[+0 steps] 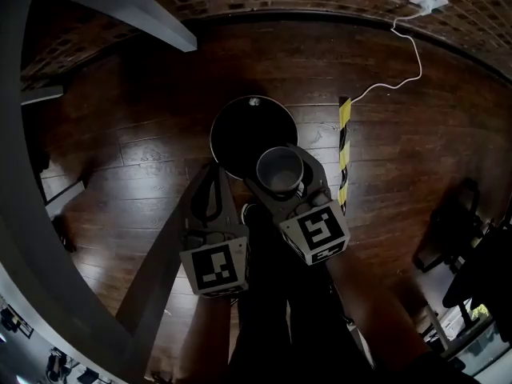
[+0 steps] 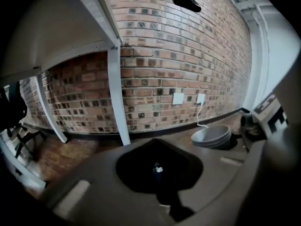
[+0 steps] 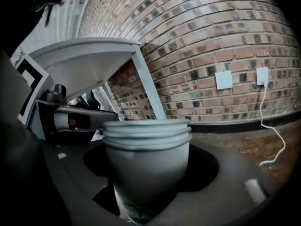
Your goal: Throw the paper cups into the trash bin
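the right tool (image 1: pixel 282 176) grips a nested stack of paper cups (image 3: pixel 146 159), jaws wide around it, held upright over the near rim of the black trash bin (image 1: pixel 238 130) on the wooden floor (image 1: pixel 128 126). the left tool (image 1: pixel 213 184) beside it is empty, jaws together.

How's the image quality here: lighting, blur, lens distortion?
Head view: dim; dark wooden floor shows glare streaks, round black trash bin nearly merges with shadow. Left gripper view: fisheye curves the red brick wall; foreground blurred. Right gripper view: stack of white paper cups soft, wall behind sharper.
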{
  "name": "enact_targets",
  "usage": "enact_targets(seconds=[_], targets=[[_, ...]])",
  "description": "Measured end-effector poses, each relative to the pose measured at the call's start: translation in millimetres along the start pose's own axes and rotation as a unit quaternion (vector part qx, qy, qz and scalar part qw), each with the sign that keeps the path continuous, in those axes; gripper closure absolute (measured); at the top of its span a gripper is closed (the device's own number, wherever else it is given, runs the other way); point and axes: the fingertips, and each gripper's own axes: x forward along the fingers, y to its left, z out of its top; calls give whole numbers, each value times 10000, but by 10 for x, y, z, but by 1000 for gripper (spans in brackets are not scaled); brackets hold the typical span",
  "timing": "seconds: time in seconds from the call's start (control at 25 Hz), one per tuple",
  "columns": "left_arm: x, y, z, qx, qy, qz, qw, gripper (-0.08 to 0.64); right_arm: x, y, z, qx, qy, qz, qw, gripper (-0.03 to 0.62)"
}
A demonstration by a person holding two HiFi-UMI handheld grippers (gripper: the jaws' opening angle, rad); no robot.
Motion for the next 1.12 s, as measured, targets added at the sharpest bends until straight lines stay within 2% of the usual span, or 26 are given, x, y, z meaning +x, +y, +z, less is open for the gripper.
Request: enact_targets(seconds=[0.12,0.48,0.8,0.92,1.12], targets=[[98,1,-192,-4,172,64,9998,555,116,-52,-142,-132,222,32,9997,238],[268,-52,-638,5,515,-35,9987,555,344,-241,-592,188,648,-105,9977,236],[289,21,-761,-83,537,109,9985,555,437,-242,-889,331,930,-137,9950,232],[306,10,-772,-99,472,140,9987,555,470,-215,-931,411,960,-131,9945,201],[273,9,-809,-168,550,124,9983,555,504,-187,-989,479,1048,-104,9933,192]])
